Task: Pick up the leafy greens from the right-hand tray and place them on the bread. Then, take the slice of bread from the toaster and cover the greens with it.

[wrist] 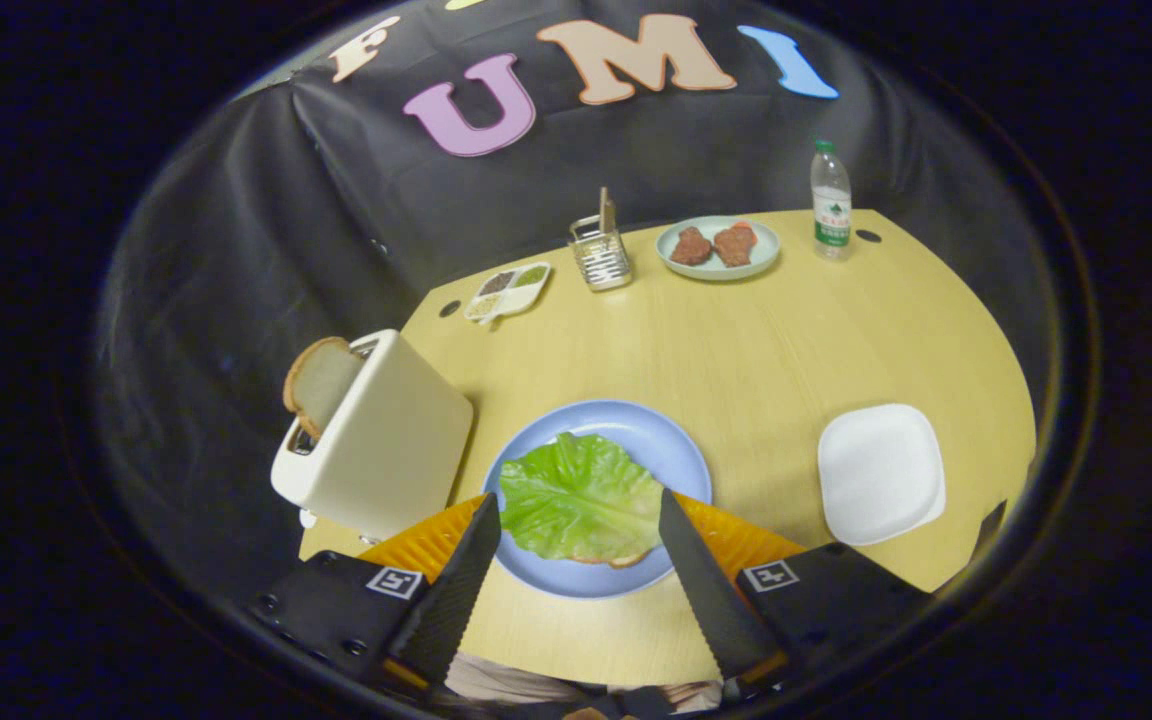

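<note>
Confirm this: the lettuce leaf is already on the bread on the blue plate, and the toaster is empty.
One thing is wrong. In the gripper view the toaster holds a slice of bread sticking out of its slot. The lettuce leaf does lie on the bread on the blue plate, between the open gripper fingers.

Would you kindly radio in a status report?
Gripper open, empty, above the blue plate. Leafy greens already on bread. Toaster slice up, unobstructed.

Hand-held gripper (576,520) open above greens (576,497) on bread (614,557) (blue plate (681,455)); toaster (381,435) holds slice (319,382); tray (879,472) bare.
</note>
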The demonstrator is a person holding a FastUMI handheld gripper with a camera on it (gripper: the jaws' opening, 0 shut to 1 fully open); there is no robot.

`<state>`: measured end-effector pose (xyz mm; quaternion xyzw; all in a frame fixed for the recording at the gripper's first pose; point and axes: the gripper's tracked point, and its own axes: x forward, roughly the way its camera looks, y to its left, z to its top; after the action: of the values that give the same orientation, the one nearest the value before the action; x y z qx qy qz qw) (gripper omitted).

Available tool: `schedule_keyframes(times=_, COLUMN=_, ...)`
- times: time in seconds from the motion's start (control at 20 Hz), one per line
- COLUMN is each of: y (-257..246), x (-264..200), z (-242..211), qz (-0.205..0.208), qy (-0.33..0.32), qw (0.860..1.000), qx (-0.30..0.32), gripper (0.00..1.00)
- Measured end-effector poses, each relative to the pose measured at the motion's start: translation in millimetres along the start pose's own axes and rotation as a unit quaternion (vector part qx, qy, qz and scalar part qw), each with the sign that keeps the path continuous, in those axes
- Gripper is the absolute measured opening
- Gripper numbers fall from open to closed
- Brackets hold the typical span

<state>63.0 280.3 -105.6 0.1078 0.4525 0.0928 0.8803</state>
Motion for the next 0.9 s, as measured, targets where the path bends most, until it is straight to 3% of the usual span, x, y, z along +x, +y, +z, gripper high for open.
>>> schedule_keyframes(times=0.3, y=89, x=-25, z=37, qz=0.061, qy=-0.021, qw=0.998, qx=-0.019, gripper=1.0)
schedule_keyframes(times=0.5, y=140, x=-21, z=62, qz=0.082, qy=-0.045, qw=0.993, qx=-0.067, gripper=1.0)
schedule_keyframes(times=0.7, y=208, x=2, z=53, qz=0.137, qy=-0.015, qw=0.989, qx=-0.062, gripper=1.0)
schedule_keyframes(times=0.9, y=246, x=37, z=51, qz=0.147, qy=-0.005, qw=0.987, qx=-0.073, gripper=1.0)
